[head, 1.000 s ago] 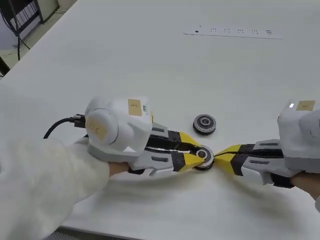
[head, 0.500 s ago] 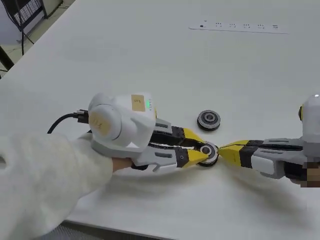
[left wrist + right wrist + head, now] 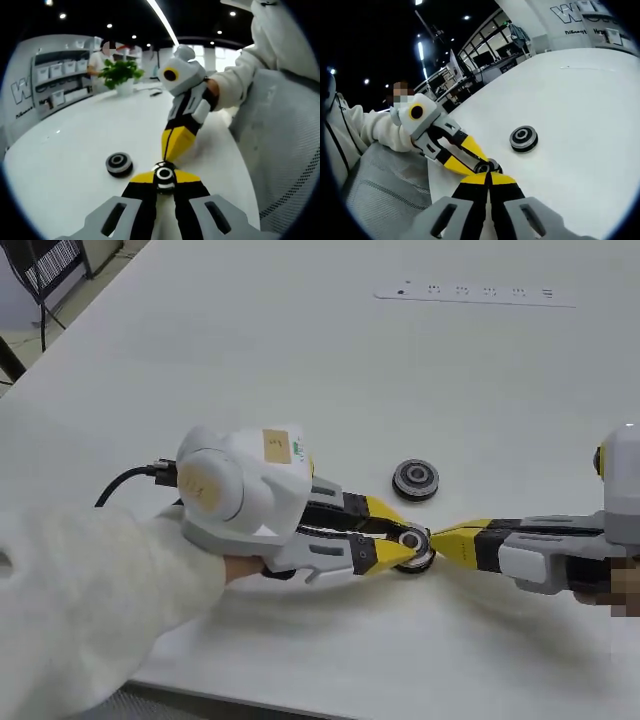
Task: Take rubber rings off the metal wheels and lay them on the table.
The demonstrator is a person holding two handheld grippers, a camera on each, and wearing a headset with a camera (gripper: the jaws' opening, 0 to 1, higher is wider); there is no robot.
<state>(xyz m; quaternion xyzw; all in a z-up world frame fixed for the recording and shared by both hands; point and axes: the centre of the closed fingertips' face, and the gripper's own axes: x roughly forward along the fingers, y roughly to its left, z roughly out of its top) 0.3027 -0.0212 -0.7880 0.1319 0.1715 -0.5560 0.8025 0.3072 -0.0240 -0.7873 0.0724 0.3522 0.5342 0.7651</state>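
1 metal wheel (image 3: 164, 175) pinched in left gripper (image 3: 402, 541), right gripper (image 3: 490, 176) pressed together at its rim

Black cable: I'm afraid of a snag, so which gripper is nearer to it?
Left. The black cable runs into the rear of the left gripper. The right gripper is on the opposite side, its tips at the metal wheel that the left holds.

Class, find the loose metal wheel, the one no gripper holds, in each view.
Head view: loose wheel right of centre, beyond the meeting jaws.
Left gripper view: lower left of centre.
Right gripper view: right of centre.
Shared landmark: clamped wheel between yellow jaws.
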